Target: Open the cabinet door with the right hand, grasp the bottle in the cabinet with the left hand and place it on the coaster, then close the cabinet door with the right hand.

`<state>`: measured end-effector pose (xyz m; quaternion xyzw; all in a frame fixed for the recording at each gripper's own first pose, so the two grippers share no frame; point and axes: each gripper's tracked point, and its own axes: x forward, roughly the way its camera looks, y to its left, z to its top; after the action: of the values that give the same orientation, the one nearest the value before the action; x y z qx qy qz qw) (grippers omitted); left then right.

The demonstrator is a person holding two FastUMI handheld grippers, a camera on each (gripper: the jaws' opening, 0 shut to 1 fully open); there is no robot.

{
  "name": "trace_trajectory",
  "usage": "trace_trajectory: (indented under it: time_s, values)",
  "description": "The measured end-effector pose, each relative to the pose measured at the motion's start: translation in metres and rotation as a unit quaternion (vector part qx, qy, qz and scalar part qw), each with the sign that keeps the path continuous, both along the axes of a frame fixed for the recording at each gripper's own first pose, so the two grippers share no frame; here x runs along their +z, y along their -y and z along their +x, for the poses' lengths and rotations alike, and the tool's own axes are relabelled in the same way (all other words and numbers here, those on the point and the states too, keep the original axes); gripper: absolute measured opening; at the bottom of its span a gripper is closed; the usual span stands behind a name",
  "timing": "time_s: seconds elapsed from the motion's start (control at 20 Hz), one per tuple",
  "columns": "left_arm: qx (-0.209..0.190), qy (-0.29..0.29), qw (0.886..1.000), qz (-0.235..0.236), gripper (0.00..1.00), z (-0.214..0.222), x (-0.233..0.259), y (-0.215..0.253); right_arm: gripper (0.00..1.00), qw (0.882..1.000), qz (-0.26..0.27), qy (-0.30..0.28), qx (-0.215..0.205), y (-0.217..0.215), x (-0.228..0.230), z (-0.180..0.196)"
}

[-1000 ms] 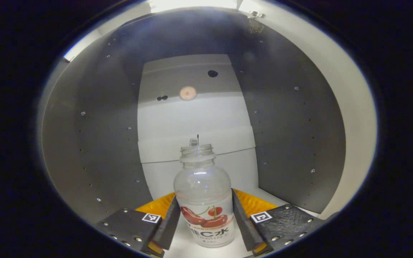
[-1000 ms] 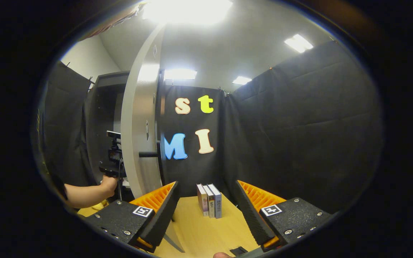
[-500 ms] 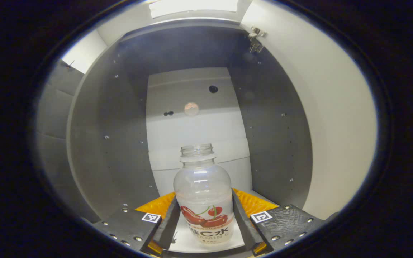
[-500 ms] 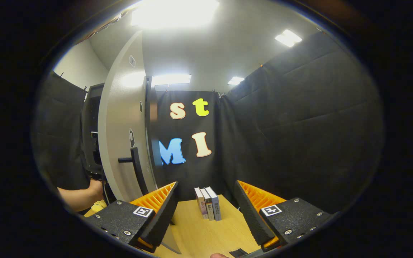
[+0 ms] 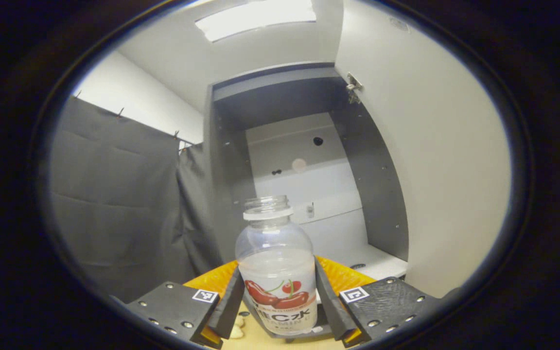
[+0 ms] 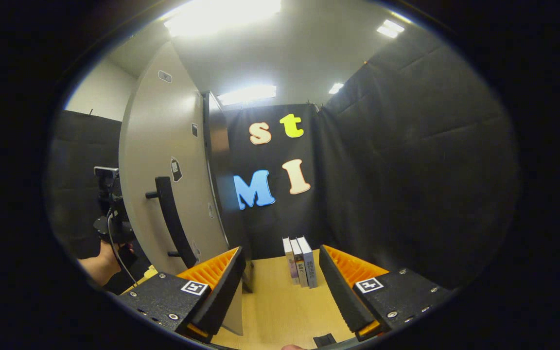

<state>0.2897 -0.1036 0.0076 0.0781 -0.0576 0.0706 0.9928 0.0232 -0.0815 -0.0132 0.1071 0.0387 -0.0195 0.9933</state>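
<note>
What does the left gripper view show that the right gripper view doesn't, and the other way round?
Left gripper view: the left gripper shut on the bottle, held in front of the open cabinet.
Right gripper view: the open right gripper, the door's handle, three books standing on the table, and a hand at far left.
Both: the open door and the black booth wall.
</note>
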Motion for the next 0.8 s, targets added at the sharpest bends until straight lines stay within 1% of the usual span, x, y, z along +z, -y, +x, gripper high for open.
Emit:
trace_trajectory:
  time_s: [0.05, 0.1, 0.15, 0.2, 0.25, 0.3, 0.35, 0.4, 0.5, 0.55, 0.65, 0.8]
  values:
    - [0.011, -0.007, 1.0, -0.013, 0.75, 0.0, 0.002, -0.002, 0.94, 1.0, 0.003, -0.007, 0.01, -0.004, -0.004, 0.003]
    - [0.027, -0.008, 0.999, -0.018, 0.74, 0.001, 0.004, -0.005, 0.92, 1.0, 0.005, -0.007, 0.018, -0.007, -0.004, 0.007]
    - [0.042, -0.004, 0.999, -0.014, 0.74, 0.002, 0.007, -0.006, 0.95, 1.0, 0.002, -0.006, 0.022, -0.011, -0.003, 0.011]
    - [0.055, -0.001, 0.998, -0.01, 0.74, 0.005, 0.007, -0.008, 0.95, 1.0, -0.008, -0.001, 0.024, -0.013, -0.002, 0.014]
    - [0.06, 0.001, 0.998, -0.007, 0.74, 0.003, 0.005, -0.009, 0.95, 0.999, -0.025, 0.002, 0.023, -0.014, -0.003, 0.016]
    - [0.067, 0.001, 0.998, -0.009, 0.77, 0.004, 0.003, -0.011, 0.95, 0.999, -0.046, 0.003, 0.017, -0.012, -0.005, 0.018]
    - [0.073, 0.0, 0.997, -0.012, 0.76, 0.004, 0.004, -0.011, 0.95, 0.998, -0.063, 0.003, 0.011, -0.012, -0.007, 0.019]
    - [0.078, -0.003, 0.997, -0.015, 0.75, 0.004, 0.003, -0.011, 0.95, 0.997, -0.077, 0.004, 0.006, -0.011, -0.008, 0.019]
    - [0.091, -0.006, 0.996, -0.021, 0.76, 0.002, 0.003, -0.011, 0.95, 0.995, -0.095, 0.0, -0.006, -0.009, -0.013, 0.021]
    - [0.096, -0.008, 0.995, -0.027, 0.75, 0.003, 0.001, -0.012, 0.95, 0.994, -0.105, -0.008, -0.005, -0.012, -0.02, 0.023]
    - [0.114, -0.019, 0.993, -0.038, 0.76, 0.005, -0.002, -0.015, 0.95, 0.989, -0.14, -0.034, -0.006, -0.015, -0.037, 0.025]
    - [0.138, -0.031, 0.989, -0.053, 0.75, 0.007, -0.005, -0.017, 0.95, 0.985, -0.163, -0.06, 0.011, -0.026, -0.061, 0.023]
